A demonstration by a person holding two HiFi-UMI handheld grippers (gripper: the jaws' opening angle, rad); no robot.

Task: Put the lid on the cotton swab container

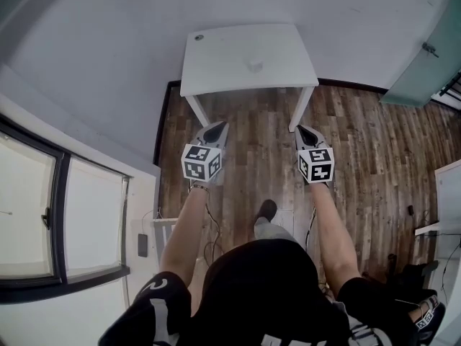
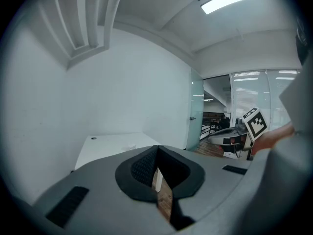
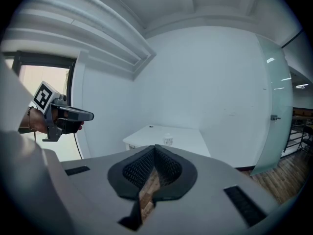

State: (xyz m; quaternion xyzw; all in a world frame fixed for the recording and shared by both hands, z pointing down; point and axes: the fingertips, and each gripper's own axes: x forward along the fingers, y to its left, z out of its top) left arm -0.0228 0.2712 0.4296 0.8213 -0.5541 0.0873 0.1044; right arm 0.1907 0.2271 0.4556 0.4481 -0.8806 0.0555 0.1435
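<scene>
A small clear cotton swab container stands near the middle of a white table against the far wall. It is too small to tell its lid apart. My left gripper and right gripper hang side by side over the wood floor, short of the table's front edge, both shut and empty. In the right gripper view the container sits on the table beyond the closed jaws of the right gripper. In the left gripper view the left gripper faces the table.
A small dark round spot marks the table's far left corner. Two white table legs stand on the plank floor. A window is at the left, a glass door at the right, and white furniture at the right edge.
</scene>
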